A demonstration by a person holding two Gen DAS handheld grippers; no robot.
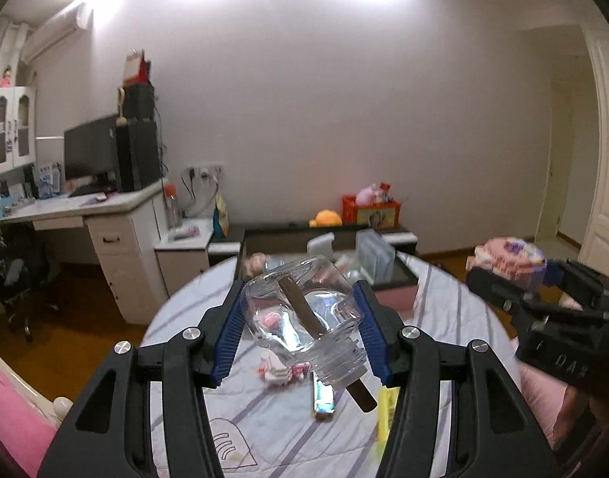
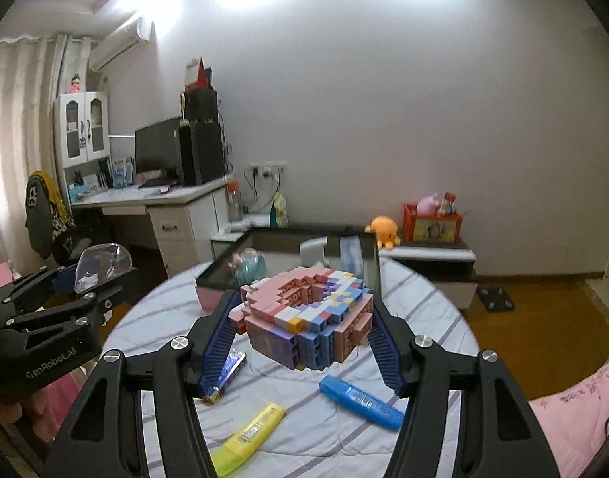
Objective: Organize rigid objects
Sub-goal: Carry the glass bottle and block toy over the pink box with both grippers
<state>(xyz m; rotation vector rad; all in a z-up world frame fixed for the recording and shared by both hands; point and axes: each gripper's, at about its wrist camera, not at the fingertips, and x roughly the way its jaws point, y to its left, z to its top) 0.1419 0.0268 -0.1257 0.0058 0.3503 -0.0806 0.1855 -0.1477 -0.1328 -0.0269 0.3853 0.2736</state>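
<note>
My left gripper (image 1: 300, 318) is shut on a clear glass bottle (image 1: 304, 310) lying on its side above the round table (image 1: 443, 302), neck toward me, with a brown stick (image 1: 304, 314) through it. In the right wrist view, my right gripper (image 2: 304, 314) is shut on a pink, blue and purple brick model (image 2: 308, 314), lifted off the cloth. Each gripper shows in the other's view: the right gripper (image 1: 515, 275) at the right edge, the left gripper (image 2: 97, 275) at the left edge. A black storage box (image 2: 368, 247) holding several items stands at the table's far side.
On the striped cloth lie a yellow highlighter (image 2: 248, 434), a blue marker (image 2: 362, 396), a shiny foil stick (image 2: 226, 370) and small pink brick pieces (image 1: 282, 370). A desk with a monitor (image 1: 93, 151) stands left. Low cabinets with toys (image 2: 431, 219) line the wall.
</note>
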